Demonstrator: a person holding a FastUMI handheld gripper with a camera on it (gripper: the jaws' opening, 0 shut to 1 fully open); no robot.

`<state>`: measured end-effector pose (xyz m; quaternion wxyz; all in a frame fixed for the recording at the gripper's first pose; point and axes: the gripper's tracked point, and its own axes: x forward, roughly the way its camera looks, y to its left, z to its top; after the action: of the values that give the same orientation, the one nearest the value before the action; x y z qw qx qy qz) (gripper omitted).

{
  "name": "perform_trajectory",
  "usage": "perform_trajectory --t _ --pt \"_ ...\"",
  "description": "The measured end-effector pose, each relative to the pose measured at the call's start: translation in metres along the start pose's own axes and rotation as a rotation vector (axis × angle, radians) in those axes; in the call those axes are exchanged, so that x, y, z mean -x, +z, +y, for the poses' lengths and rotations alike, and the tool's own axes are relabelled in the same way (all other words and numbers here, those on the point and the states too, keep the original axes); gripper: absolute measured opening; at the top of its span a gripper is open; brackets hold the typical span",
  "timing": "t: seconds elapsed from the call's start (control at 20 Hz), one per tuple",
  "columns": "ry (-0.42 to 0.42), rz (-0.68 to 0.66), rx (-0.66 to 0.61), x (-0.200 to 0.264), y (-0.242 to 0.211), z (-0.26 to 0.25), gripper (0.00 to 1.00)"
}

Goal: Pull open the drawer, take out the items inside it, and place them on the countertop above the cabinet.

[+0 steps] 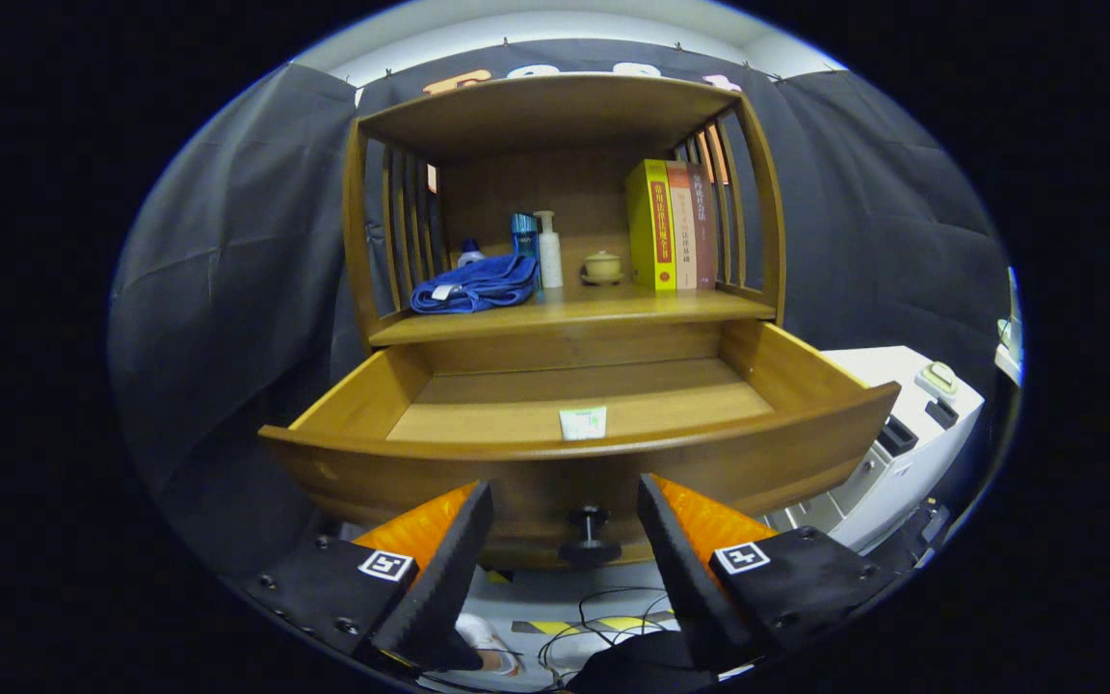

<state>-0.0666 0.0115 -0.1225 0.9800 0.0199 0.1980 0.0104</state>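
Below the honey-brown wooden drawer (574, 424), already pulled open, the tool (565, 540) hangs spread and empty, its fingers either side of the dark round knob (590, 535). Inside the drawer, near its front wall, lies a small white-and-green packet (582, 422), probably next to lift onto the desk (574, 313) just above.

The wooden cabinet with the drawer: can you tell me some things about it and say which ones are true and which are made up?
1. The drawer is pulled open. True.
2. The tool is shut on the drawer's knob. False: its fingers are spread apart, and the knob sits between them untouched.
3. A small white item lies inside the drawer, near its front wall. True.
4. The blue cloth lies in the drawer. False: it rests on the countertop above the drawer.
5. The books on the countertop lie flat in a pile. False: they stand upright, side by side.
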Motion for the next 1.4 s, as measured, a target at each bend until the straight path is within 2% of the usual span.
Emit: perform_trajectory --t 0.35,0.55,1.0,1.15,1.4 --pt "0.005 -0.020 0.037 -0.030 0.060 -0.006 0.99" --pt "0.013 0.061 0.030 -0.074 0.081 -0.009 0.99" --pt "-0.007 0.364 0.066 -0.148 0.056 -0.016 0.98" --pt "0.002 0.477 0.036 -0.161 0.042 -0.010 0.98" --pt "-0.036 0.656 0.032 -0.171 0.010 -0.015 0.98"
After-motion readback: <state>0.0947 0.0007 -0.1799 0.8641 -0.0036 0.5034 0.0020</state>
